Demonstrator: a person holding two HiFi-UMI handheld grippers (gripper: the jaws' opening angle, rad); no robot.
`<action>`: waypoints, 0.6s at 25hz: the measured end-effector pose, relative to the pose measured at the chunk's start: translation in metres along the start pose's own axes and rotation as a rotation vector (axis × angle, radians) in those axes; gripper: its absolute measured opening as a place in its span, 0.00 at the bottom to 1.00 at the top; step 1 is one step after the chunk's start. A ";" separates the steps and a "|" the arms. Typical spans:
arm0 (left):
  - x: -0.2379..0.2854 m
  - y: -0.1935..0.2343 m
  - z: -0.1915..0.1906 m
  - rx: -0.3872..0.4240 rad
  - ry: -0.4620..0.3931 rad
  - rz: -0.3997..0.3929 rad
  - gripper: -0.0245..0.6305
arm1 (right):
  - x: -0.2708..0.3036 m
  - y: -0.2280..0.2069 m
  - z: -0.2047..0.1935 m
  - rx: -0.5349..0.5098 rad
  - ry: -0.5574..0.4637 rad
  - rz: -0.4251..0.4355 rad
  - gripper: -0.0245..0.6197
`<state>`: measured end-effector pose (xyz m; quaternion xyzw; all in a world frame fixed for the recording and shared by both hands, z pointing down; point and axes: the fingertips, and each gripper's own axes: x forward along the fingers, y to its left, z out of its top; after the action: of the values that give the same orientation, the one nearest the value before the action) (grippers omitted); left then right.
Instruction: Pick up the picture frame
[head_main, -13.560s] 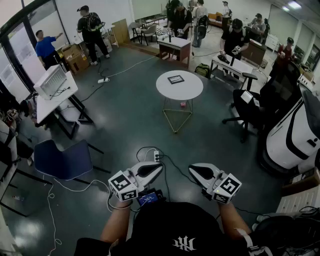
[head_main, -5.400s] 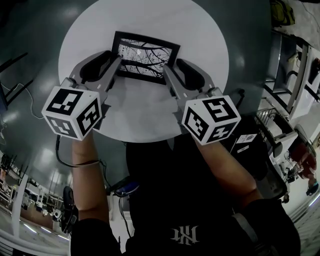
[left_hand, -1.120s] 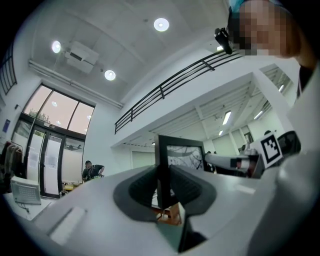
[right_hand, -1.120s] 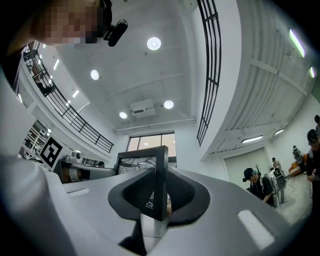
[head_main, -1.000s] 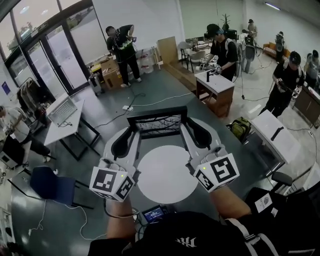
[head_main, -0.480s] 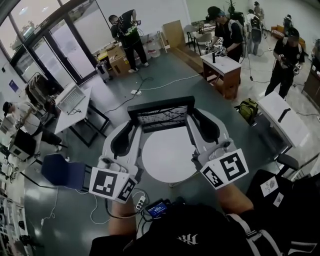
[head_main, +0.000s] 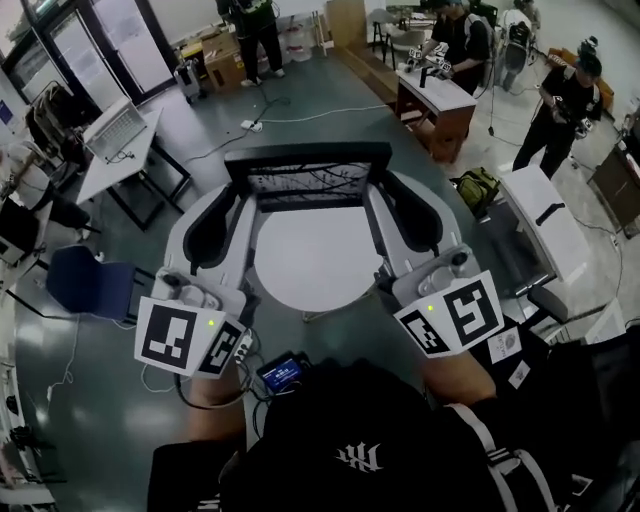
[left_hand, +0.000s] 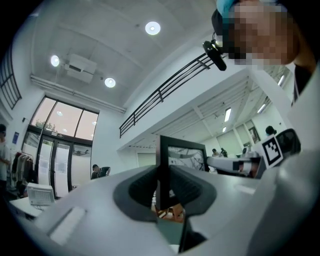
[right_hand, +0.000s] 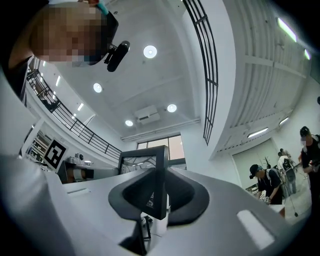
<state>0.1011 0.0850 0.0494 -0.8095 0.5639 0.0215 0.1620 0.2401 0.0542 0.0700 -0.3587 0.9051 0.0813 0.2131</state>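
The frame (head_main: 305, 180) is black and rectangular, with a picture of bare dark branches on a pale ground. It hangs in the air, long side across and face tilted up. The left gripper (head_main: 240, 190) clamps its left edge and the right gripper (head_main: 377, 188) its right edge.

the round white tabletop (head_main: 315, 260) stands on the grey floor (head_main: 200, 150), where a white power strip (head_main: 247, 124) and its cable (head_main: 300, 113) lie farther off.
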 end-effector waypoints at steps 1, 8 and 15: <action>-0.002 0.003 -0.002 -0.006 -0.003 0.003 0.15 | 0.002 0.003 -0.001 -0.008 0.001 0.007 0.13; 0.000 0.004 -0.029 -0.030 0.014 0.005 0.15 | 0.003 -0.002 -0.026 -0.018 0.047 0.025 0.13; 0.000 0.006 -0.036 -0.043 0.044 0.010 0.15 | 0.004 -0.002 -0.035 0.012 0.076 0.039 0.13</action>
<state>0.0897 0.0729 0.0821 -0.8102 0.5708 0.0167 0.1318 0.2274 0.0391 0.1000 -0.3427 0.9198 0.0664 0.1790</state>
